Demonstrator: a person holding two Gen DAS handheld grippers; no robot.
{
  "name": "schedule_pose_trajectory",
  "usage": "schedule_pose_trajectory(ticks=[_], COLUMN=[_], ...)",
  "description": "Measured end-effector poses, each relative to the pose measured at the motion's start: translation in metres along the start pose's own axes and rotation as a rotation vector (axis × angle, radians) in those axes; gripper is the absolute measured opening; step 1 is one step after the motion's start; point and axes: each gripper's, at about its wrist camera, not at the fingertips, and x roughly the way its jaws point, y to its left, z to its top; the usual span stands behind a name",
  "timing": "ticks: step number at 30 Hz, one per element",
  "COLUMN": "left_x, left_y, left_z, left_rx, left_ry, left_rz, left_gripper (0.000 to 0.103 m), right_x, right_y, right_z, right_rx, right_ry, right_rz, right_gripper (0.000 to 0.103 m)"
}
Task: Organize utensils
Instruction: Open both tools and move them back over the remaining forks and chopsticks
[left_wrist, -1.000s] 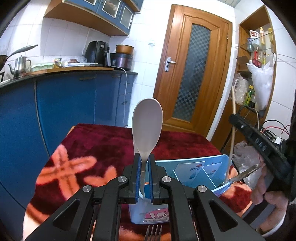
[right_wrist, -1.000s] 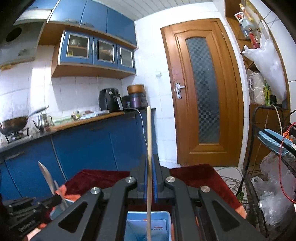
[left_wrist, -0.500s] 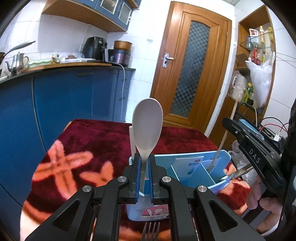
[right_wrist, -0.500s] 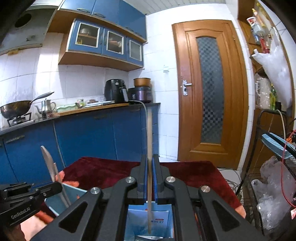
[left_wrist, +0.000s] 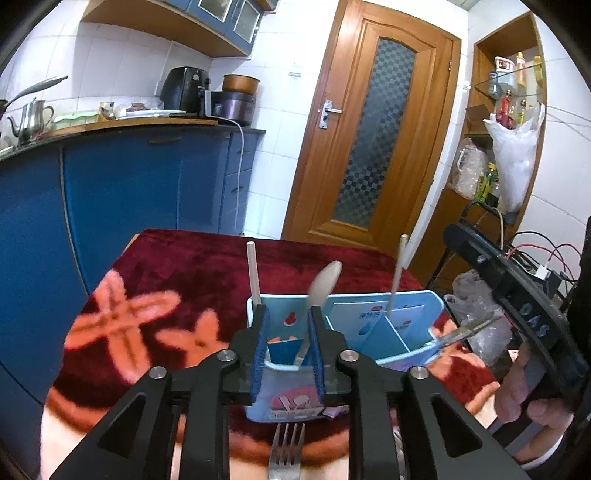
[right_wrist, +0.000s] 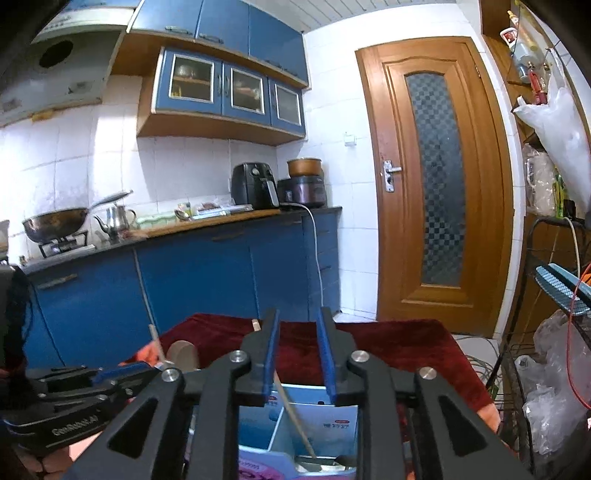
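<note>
A light-blue utensil holder (left_wrist: 413, 334) with dividers stands on the red patterned tablecloth (left_wrist: 155, 295). My left gripper (left_wrist: 286, 347) is open right above its near-left compartment, where a beige spoon (left_wrist: 323, 284) leans free. Two chopsticks stand in the holder, one at the left (left_wrist: 253, 273), one further right (left_wrist: 397, 275). My right gripper (right_wrist: 298, 354) is open above the holder (right_wrist: 325, 421); a chopstick (right_wrist: 293, 419) leans loose in a compartment below it. A fork (left_wrist: 286, 448) lies in front of the holder.
A knife blade (left_wrist: 467, 328) sticks out at the holder's right end. The other gripper and hand (left_wrist: 524, 332) are at the right. Blue kitchen cabinets (left_wrist: 140, 192) stand behind the table, a wooden door (left_wrist: 369, 140) beyond, a wire rack with bags (right_wrist: 546, 387) at the right.
Both grippers have opened. The spoon has dropped from my left gripper into the holder and leans there. The chopstick has dropped from my right gripper into a compartment.
</note>
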Motion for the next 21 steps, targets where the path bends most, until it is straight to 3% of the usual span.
schedule_pose_trajectory(ticks=[12, 21], left_x=[-0.039, -0.053], left_y=[-0.006, -0.001], left_z=[-0.012, -0.032], left_rx=[0.007, 0.010], left_ry=[0.037, 0.119], left_rz=[0.008, 0.049], left_gripper=[0.026, 0.026], right_x=[-0.056, -0.075], right_y=[-0.009, -0.013], right_z=[-0.002, -0.025], right_rx=[0.038, 0.070], right_ry=[0.034, 0.149], right_rz=[0.011, 0.004], right_gripper=[0.027, 0.029])
